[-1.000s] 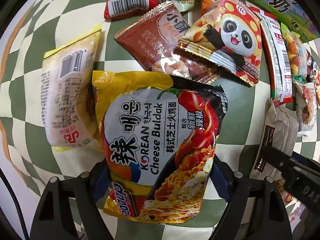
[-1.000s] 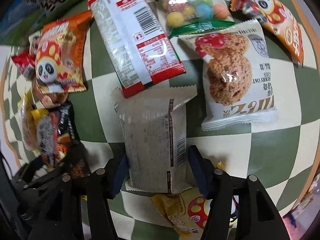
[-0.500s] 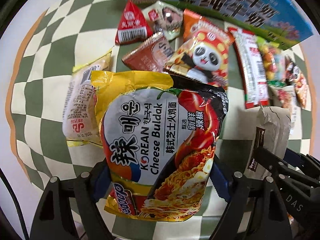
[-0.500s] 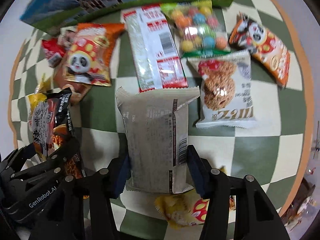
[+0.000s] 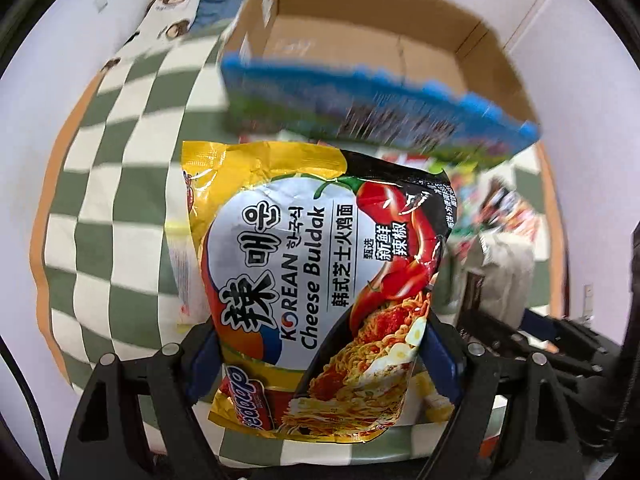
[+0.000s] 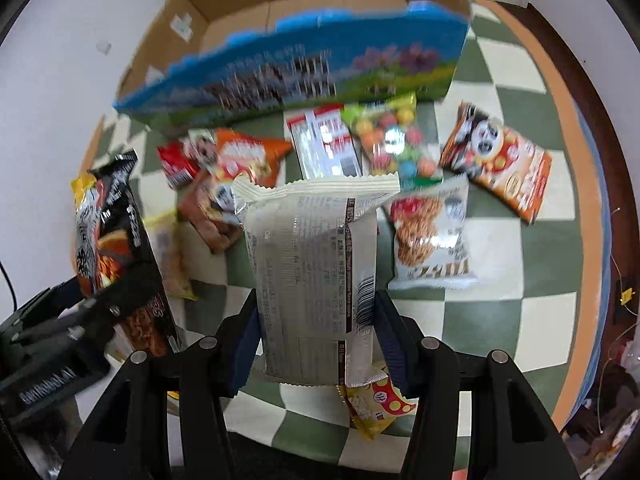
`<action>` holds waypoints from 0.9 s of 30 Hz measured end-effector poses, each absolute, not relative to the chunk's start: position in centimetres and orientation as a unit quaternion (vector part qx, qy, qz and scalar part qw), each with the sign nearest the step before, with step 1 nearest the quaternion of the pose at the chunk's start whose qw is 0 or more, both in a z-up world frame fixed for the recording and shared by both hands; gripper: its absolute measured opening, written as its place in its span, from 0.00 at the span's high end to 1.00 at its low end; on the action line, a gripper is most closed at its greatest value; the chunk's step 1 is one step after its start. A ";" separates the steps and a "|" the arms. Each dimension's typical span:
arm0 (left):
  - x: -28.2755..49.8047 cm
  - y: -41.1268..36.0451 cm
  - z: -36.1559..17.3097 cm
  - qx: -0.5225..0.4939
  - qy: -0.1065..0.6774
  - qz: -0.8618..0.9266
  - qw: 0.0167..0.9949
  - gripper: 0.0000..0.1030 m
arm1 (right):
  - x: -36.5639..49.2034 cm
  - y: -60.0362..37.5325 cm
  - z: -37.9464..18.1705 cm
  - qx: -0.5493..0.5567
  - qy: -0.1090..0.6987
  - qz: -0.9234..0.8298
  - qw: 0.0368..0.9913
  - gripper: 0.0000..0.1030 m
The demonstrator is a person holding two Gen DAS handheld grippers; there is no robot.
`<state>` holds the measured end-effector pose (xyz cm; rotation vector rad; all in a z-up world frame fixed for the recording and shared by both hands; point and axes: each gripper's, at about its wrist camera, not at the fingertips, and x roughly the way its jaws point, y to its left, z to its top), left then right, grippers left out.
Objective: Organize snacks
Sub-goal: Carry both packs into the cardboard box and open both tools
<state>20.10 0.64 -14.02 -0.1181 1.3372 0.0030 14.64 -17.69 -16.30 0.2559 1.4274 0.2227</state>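
- The left gripper is clamped on a yellow-and-black noodle packet, held off the checkered cloth. Its label reads "KOREAN Cheese Buldak", with Korean and Chinese characters beside a red chilli.
- The right gripper pinches a pale cream packet by its lower half, back face showing: fine print and a barcode, too small to read.
- Ahead of both stands an open cardboard box. Its blue-and-green printed front is motion-blurred; the writing may be Chinese.
- On the cloth lie a panda-printed orange bag, a cookie packet and a bag of coloured balls.
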 end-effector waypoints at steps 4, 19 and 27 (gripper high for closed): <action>23.4 0.4 -11.2 -0.069 0.598 -0.023 0.798 0.19 | 16.1 -21.5 -10.7 0.137 0.623 0.114 0.761 0.45; 45.5 -0.5 -8.7 -0.077 0.603 -0.039 0.793 0.19 | 36.8 -20.6 -7.4 0.100 0.567 0.122 0.808 0.45; 53.0 -1.3 -15.4 -0.070 0.659 -0.036 0.748 0.19 | 45.1 -19.3 -14.3 0.072 0.614 0.120 0.777 0.45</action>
